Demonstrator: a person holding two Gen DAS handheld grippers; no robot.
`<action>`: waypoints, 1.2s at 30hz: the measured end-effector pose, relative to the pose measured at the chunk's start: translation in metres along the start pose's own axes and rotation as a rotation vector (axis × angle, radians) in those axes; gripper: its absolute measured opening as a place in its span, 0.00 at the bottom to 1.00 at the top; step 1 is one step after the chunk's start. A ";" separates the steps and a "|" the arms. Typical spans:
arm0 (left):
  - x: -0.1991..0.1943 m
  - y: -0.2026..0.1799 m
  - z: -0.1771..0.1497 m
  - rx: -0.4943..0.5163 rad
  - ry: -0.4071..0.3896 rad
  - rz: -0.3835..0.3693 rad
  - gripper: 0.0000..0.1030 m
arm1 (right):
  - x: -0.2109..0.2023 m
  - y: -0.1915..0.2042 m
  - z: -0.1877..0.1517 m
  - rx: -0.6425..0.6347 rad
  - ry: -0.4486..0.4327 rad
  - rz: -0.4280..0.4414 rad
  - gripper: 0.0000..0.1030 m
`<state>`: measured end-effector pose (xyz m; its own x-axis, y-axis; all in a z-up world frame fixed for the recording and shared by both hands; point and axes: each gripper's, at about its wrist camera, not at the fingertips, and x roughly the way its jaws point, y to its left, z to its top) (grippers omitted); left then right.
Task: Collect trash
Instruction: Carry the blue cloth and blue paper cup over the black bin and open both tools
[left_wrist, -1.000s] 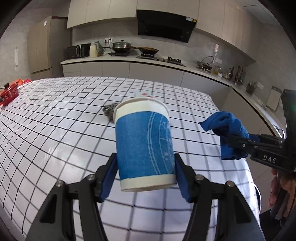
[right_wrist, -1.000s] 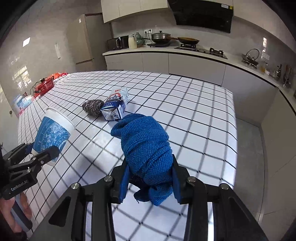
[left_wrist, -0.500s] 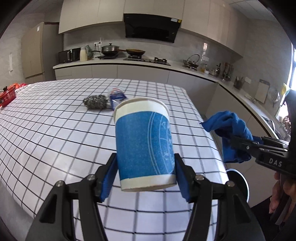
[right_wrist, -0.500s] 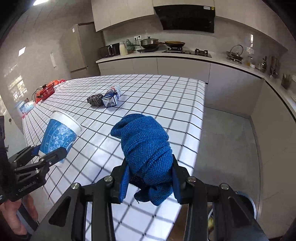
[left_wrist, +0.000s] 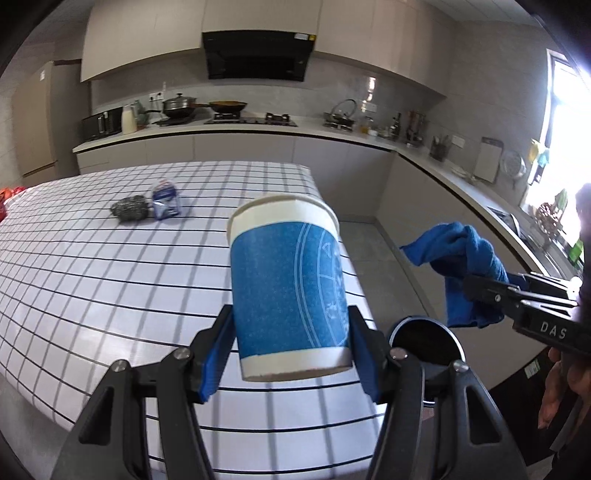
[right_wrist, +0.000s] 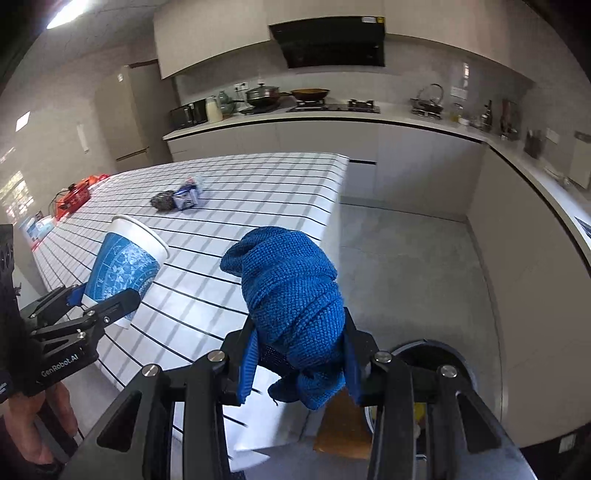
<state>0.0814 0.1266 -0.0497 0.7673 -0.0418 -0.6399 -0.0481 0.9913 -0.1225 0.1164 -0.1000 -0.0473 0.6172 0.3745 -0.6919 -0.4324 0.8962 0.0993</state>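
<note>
Paper cup (left_wrist: 288, 284), knitted blue cloth (right_wrist: 291, 295)

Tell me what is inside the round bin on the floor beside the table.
The bin stands past the table corner. In the right wrist view its inside is mostly dark, with a bit of yellow showing; the right gripper, shut on the blue cloth, covers the rest.

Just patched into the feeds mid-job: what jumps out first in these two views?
A blue-and-white paper cup fills the middle of the left wrist view, clamped upright between the left tool. The right tool grips a bunched blue cloth past the edge of the checked table. Below sits a round dark bin on the floor, while a steel scourer and a small carton lie side by side, far back on the table.
</note>
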 end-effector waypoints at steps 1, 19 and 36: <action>0.001 -0.006 0.000 0.006 0.001 -0.007 0.59 | -0.003 -0.006 -0.003 0.005 0.001 -0.011 0.40; 0.028 -0.129 -0.016 0.110 0.050 -0.153 0.59 | -0.047 -0.131 -0.058 0.111 0.035 -0.150 0.40; 0.084 -0.217 -0.060 0.159 0.186 -0.169 0.58 | -0.029 -0.214 -0.111 0.136 0.132 -0.142 0.40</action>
<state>0.1179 -0.0997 -0.1218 0.6250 -0.2151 -0.7504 0.1822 0.9749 -0.1276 0.1184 -0.3290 -0.1279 0.5704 0.2161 -0.7924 -0.2494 0.9648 0.0836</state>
